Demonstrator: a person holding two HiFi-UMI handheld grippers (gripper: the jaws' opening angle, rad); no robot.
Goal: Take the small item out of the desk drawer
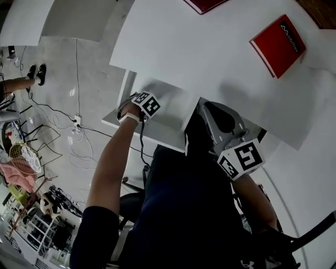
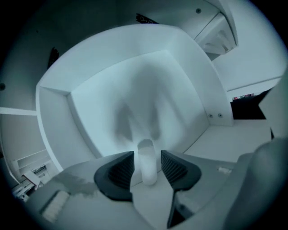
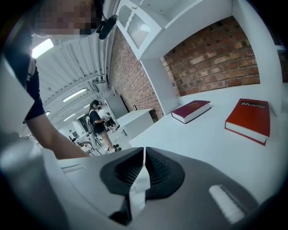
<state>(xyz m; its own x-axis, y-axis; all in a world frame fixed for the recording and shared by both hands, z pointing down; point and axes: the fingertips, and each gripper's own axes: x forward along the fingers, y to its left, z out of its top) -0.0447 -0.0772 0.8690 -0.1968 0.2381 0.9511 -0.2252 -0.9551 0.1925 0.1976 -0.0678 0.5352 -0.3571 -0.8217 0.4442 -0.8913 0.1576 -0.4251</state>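
The white desk drawer is pulled out under the desk. My left gripper reaches down into it, and only its marker cube shows from the head view. In the left gripper view, a small white cylinder lies on the drawer floor between the jaws. My left gripper is open, with a thin gap on each side of the cylinder. My right gripper hovers above the desk edge near the person's body. Its jaws are shut with nothing between them.
A red book and a dark red book lie on the white desk top. Cables run over the floor to the left. People stand far off in the room.
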